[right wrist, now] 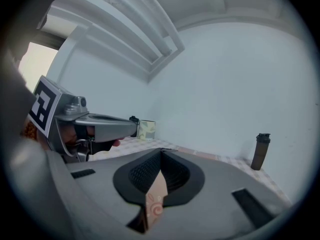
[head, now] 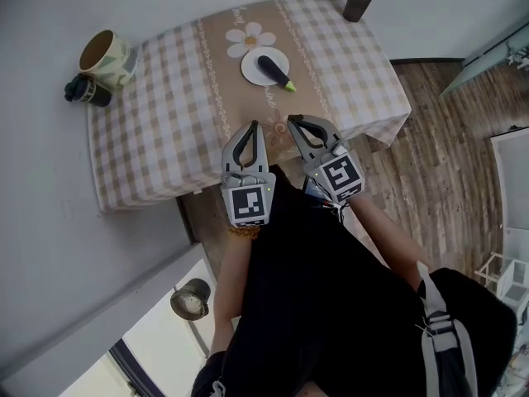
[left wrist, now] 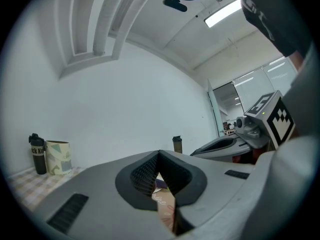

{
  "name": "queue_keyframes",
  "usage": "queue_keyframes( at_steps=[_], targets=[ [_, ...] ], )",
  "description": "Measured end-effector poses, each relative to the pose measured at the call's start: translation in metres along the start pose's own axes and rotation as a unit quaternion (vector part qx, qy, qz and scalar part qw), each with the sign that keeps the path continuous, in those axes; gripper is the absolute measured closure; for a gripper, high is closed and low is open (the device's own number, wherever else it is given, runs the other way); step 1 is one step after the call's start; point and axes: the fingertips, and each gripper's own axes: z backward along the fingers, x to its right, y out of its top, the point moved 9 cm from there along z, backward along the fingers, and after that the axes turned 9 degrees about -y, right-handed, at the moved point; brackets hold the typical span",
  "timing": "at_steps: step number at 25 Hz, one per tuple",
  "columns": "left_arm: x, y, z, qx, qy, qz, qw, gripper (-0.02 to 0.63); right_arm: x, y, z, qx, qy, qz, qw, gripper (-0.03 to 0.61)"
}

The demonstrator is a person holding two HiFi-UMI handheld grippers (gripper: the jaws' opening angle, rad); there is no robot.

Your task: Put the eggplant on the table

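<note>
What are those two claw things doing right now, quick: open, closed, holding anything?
Left gripper: closed, holding nothing.
Right gripper: closed, holding nothing.

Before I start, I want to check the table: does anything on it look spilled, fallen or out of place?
Nothing stands out. The eggplant lies on its white plate; the mug, the small bottle beside it and the shaker bottle stand upright.
</note>
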Motion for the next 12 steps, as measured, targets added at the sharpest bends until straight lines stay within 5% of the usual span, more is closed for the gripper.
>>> queue_keyframes(
  at_steps=[12],
  targets=[
    [-0.021, -0.008, -0.006, -0.009, 0.016, 0.012, 0.9998, 0.611, 0.008, -0.009, -0.029, -0.018, 0.009, 0.003, 1.000, 0.578]
  ],
)
